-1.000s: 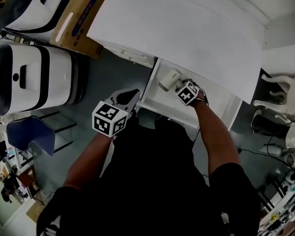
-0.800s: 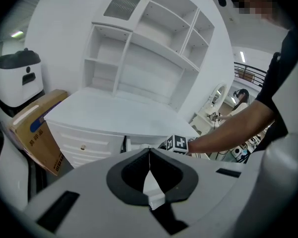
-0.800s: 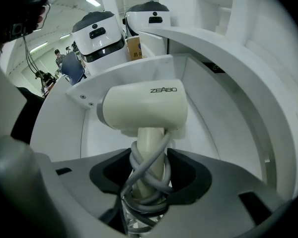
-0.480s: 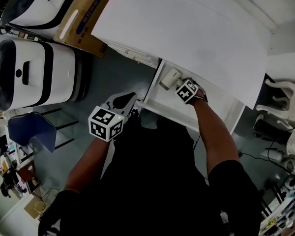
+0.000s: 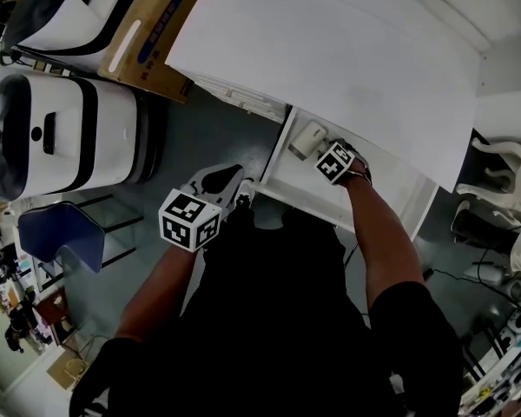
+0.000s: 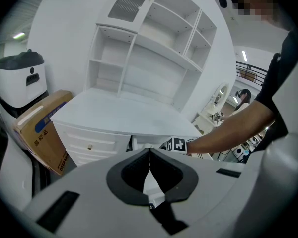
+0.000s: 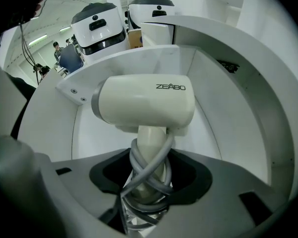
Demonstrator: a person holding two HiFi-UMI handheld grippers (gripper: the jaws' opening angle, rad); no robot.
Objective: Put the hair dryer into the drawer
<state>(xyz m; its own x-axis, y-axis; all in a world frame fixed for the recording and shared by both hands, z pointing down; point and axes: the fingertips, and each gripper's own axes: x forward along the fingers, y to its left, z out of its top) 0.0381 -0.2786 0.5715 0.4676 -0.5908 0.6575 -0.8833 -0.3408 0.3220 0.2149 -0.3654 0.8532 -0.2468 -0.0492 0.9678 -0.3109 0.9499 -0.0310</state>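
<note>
A cream hair dryer (image 7: 144, 100) with a grey cord (image 7: 150, 168) wound round its handle hangs inside the open white drawer (image 7: 238, 133). My right gripper (image 7: 148, 171) is shut on that wrapped handle. In the head view the hair dryer (image 5: 307, 139) lies at the left end of the drawer (image 5: 378, 200), just ahead of the right gripper (image 5: 325, 152). My left gripper (image 5: 229, 181) is held outside the drawer's left front corner, near my body. Its jaws meet at the tips with nothing between them; the left gripper (image 6: 149, 150) points toward the desk.
The drawer sticks out from under a white desk top (image 5: 330, 50) with shelves (image 6: 154, 43) above. Left of the desk stand a cardboard box (image 5: 148, 37) and two white-and-black machines (image 5: 61, 137). A blue chair (image 5: 56, 237) is at the lower left.
Almost nothing has changed. The right gripper keeps its hold on the hair dryer inside the drawer. The left gripper has sunk slightly toward my body.
</note>
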